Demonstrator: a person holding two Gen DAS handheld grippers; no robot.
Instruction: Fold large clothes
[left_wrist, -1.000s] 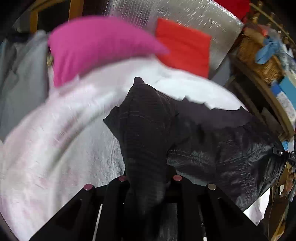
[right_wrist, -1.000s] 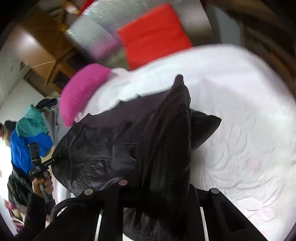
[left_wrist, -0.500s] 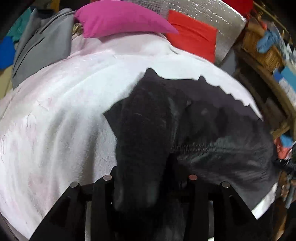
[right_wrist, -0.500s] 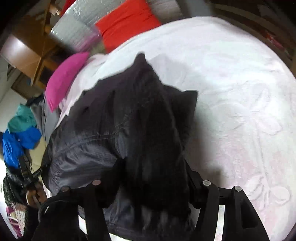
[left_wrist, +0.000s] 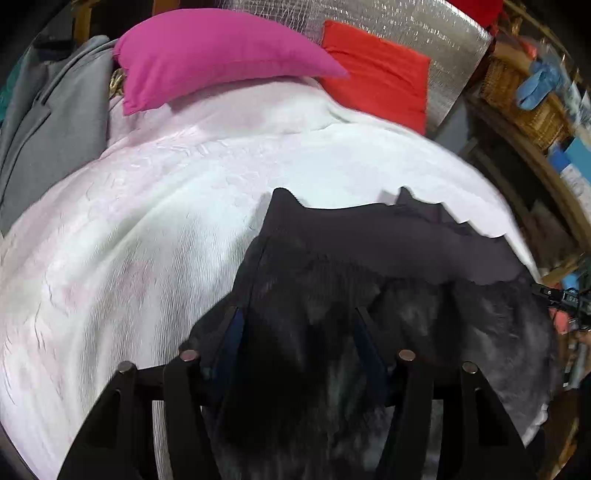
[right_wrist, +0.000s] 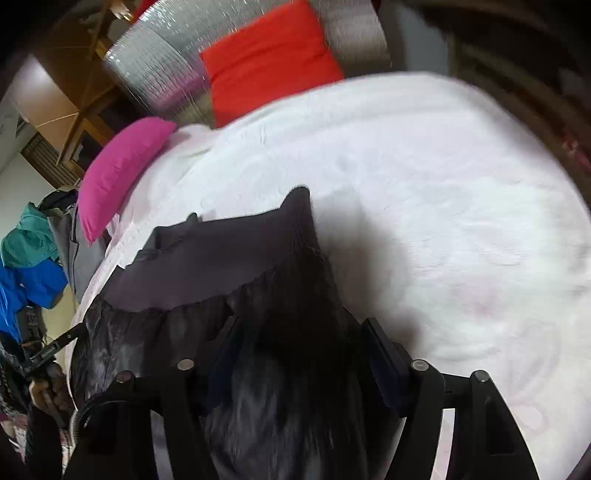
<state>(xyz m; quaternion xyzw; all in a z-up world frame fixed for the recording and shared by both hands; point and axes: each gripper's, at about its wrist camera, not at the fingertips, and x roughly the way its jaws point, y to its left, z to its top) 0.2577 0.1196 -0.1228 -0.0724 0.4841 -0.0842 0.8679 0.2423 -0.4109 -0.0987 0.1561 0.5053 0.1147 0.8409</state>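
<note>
A large black jacket (left_wrist: 424, 280) with a ribbed hem lies spread on a white bedspread (left_wrist: 147, 229). It also shows in the right wrist view (right_wrist: 192, 273). My left gripper (left_wrist: 295, 325) has its jaws parted, with a ribbed corner of the jacket lying loose between the fingers. My right gripper (right_wrist: 303, 336) has its jaws parted too, with the opposite ribbed corner between them. The jacket's far edge is folded over flat on the bed. The other gripper shows at each view's edge.
A magenta pillow (left_wrist: 218, 55) and a red pillow (left_wrist: 376, 70) lean on a silver headboard (left_wrist: 417, 22). A grey garment (left_wrist: 48, 122) lies at the left. Wicker baskets (left_wrist: 524, 99) stand on shelves at the right. Blue and teal clothes (right_wrist: 26, 266) hang off the bed's left side.
Both grippers lowered the jacket's ribbed corners onto the bed and opened. The raised ribbed folds now lie flatter, and the jacket is spread wider.
</note>
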